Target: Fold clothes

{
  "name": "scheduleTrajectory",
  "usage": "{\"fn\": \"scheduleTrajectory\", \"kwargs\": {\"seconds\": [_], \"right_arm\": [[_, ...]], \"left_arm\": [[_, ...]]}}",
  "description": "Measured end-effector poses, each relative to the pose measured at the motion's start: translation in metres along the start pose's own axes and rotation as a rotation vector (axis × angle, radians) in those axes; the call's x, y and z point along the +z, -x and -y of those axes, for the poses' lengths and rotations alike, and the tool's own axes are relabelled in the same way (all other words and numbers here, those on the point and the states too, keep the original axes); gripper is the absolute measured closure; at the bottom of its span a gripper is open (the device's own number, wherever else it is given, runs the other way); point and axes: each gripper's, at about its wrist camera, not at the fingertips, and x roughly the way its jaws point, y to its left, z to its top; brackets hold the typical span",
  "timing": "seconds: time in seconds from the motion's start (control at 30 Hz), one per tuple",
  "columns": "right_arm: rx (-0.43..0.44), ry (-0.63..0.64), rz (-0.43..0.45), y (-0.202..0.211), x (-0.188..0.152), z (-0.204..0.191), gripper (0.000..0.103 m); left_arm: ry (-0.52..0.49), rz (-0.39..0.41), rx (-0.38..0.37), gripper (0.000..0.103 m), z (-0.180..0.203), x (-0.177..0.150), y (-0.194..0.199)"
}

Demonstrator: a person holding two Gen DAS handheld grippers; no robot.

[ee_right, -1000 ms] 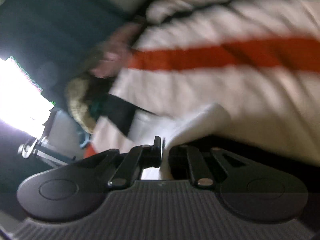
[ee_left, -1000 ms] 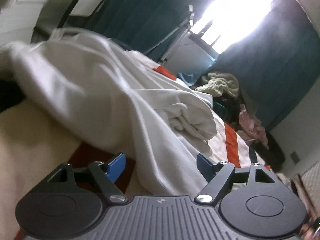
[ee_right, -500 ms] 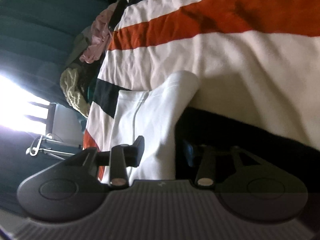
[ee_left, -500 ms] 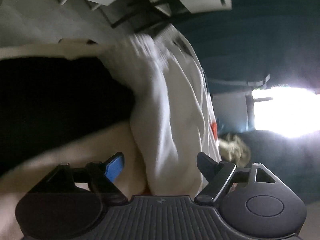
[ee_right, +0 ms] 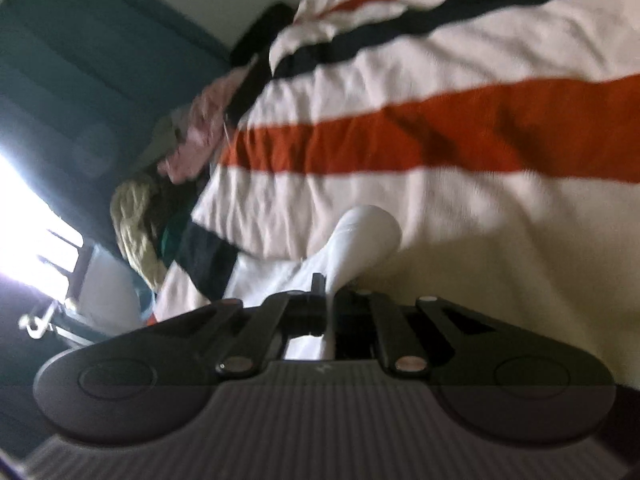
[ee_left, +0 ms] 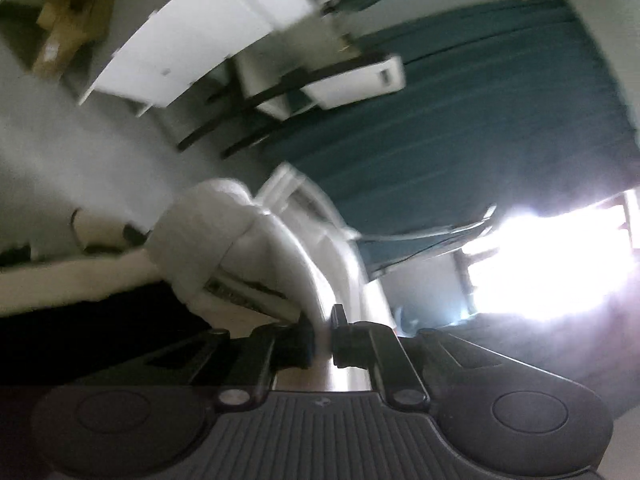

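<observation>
Up close from the left wrist: black two-finger left gripper (ee_left: pixel 323 336) pinched tight on a fold of soft white cotton garment (ee_left: pixel 224 240), cloth bunching up and away from the fingers, blurred; dark teal pleated curtain (ee_left: pixel 460 128) and glaring bright window (ee_left: pixel 552 264) behind

From the right wrist: black two-finger right gripper (ee_right: pixel 326 312) clamped on a rounded edge of that white garment (ee_right: pixel 360 236), lifted just above the cream bedspread with orange and black stripes (ee_right: pixel 440 144); heap of pink and yellow-green clothes (ee_right: pixel 168 176) at the bed's far edge
</observation>
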Motion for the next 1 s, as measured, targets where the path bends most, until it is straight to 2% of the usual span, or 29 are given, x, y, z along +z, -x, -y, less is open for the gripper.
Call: {"fn": "scheduleTrajectory", "kwargs": {"seconds": [0.07, 0.17, 0.3, 0.37, 0.43, 0.53, 0.6, 0.67, 0.77, 0.8, 0.83, 0.9, 0.93, 1.0], "right_arm": [[-0.029, -0.014, 0.047, 0.01, 0.004, 0.003, 0.097], [-0.125, -0.029, 0.115, 0.03, 0.011, 0.013, 0.097], [-0.273, -0.023, 0.182, 0.053, 0.018, 0.025, 0.097], [-0.343, -0.005, 0.165, 0.055, 0.019, 0.032, 0.097], [-0.357, -0.026, 0.135, 0.052, 0.019, 0.041, 0.097], [-0.373, -0.059, 0.089, 0.048, 0.019, 0.056, 0.096], [-0.384, -0.081, 0.059, 0.044, 0.019, 0.065, 0.093], [-0.393, -0.083, 0.039, 0.044, 0.02, 0.069, 0.091], [-0.411, -0.032, 0.044, 0.051, 0.024, 0.061, 0.075], [-0.421, 0.001, 0.058, 0.054, 0.025, 0.056, 0.067], [-0.425, 0.046, 0.078, 0.059, 0.026, 0.05, 0.05], [-0.414, 0.136, 0.126, 0.068, 0.027, 0.037, 0.025], [-0.393, 0.175, 0.143, 0.074, 0.026, 0.028, 0.022], [-0.337, 0.259, 0.164, 0.083, 0.022, 0.01, 0.023]], "left_arm": [[-0.024, 0.009, -0.026, 0.095, 0.006, 0.001, 0.017], [-0.053, 0.004, -0.007, 0.095, 0.009, -0.005, 0.036], [-0.068, -0.036, 0.112, 0.095, 0.001, -0.011, 0.046], [-0.072, -0.061, 0.18, 0.094, -0.005, -0.012, 0.046], [-0.095, -0.08, 0.248, 0.093, -0.009, -0.013, 0.042], [-0.183, -0.083, 0.321, 0.085, -0.006, -0.016, 0.043], [-0.241, -0.052, 0.355, 0.079, 0.003, -0.019, 0.051], [-0.321, -0.024, 0.372, 0.057, 0.017, -0.024, 0.057], [-0.46, 0.014, 0.386, 0.043, 0.044, -0.034, 0.064], [-0.514, 0.028, 0.394, 0.04, 0.053, -0.041, 0.066], [-0.567, 0.041, 0.402, 0.033, 0.062, -0.048, 0.067], [-0.662, 0.068, 0.404, 0.026, 0.078, -0.064, 0.069], [-0.703, 0.081, 0.397, 0.023, 0.085, -0.072, 0.07], [-0.757, 0.09, 0.368, 0.022, 0.096, -0.089, 0.07]]}}
